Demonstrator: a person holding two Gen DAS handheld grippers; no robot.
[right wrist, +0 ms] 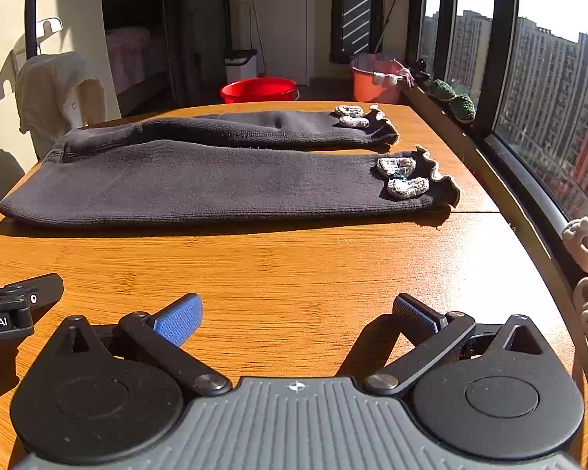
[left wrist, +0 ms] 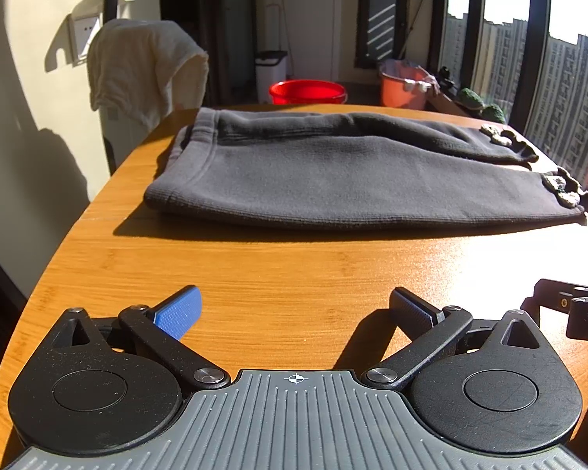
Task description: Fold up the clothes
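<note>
Dark grey knit trousers (left wrist: pixel 333 172) (right wrist: pixel 215 180) lie flat across the far half of the wooden table (left wrist: pixel 278 270) (right wrist: pixel 294 266), waistband at the left and both legs running right. Each ruffled cuff carries small crocheted patches (right wrist: pixel 401 176). My left gripper (left wrist: pixel 294 309) hovers open over bare wood, well short of the trousers' near edge, nothing between its blue-padded fingers (left wrist: pixel 178 313). My right gripper (right wrist: pixel 296 311) is likewise open and empty over bare wood, near the cuff end. The left gripper's side shows at the left edge of the right wrist view.
A cream towel (left wrist: pixel 137 66) hangs over something beyond the table's left end. A red basin (left wrist: pixel 307 92) and an orange bucket (right wrist: pixel 376 82) stand on the floor behind. A window ledge with small soft items (right wrist: pixel 586 274) runs along the table's right side.
</note>
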